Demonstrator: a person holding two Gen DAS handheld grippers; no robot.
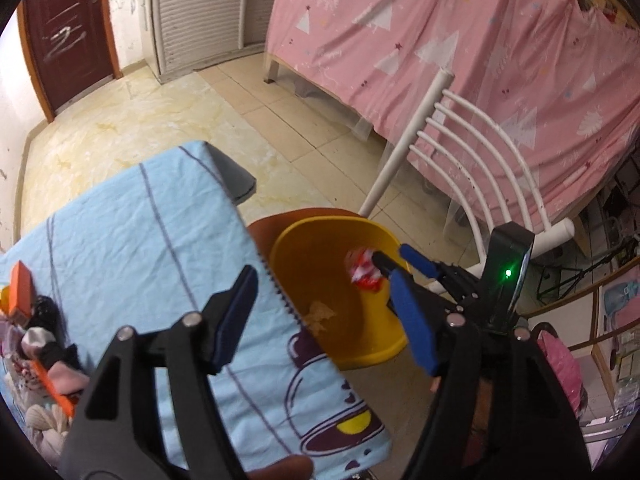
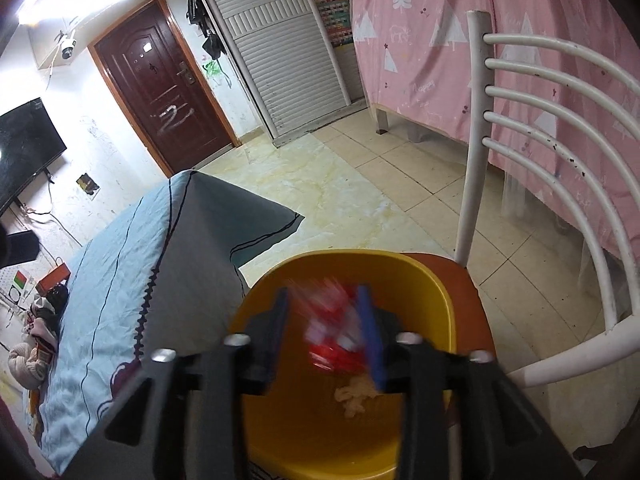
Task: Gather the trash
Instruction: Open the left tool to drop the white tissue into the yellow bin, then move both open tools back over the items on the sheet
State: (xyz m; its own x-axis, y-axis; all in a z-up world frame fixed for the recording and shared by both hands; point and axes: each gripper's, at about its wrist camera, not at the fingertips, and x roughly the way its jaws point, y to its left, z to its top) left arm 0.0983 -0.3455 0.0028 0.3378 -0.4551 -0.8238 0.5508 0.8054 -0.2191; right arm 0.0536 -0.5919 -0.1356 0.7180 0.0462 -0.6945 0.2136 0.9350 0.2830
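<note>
Currently the red-white wrapper [image 2: 334, 328] sits between my right gripper [image 2: 326, 334] pads, directly above the yellow bin [image 2: 432, 280]; in the left wrist view the same wrapper [image 1: 363, 270] hangs at the tips of the right gripper [image 1: 390, 266], over the bin [image 1: 300, 248] opening. Right jaws: narrow, both blue pads at the wrapper's sides; the wrapper is motion-blurred, so I cannot tell how firm the grip is. My left gripper [image 1: 324, 314] jaws: wide, nothing between them, one finger over the blue cloth [image 1: 132, 236] of the table, the other beside the bin's rim. Inside the bin: a crumpled beige scrap [image 2: 356, 396] on the bottom, below the wrapper. The bin rests on the brown seat [image 2: 464, 276] of a white chair [image 2: 476, 140], just beside the table edge w/ its zigzag trim. Misc. items, incl. an orange box [image 1: 22, 288] and shells, lie at the table's far-left end, well apart from the bin. Pink curtain [image 1: 440, 32] behind the chair.
</note>
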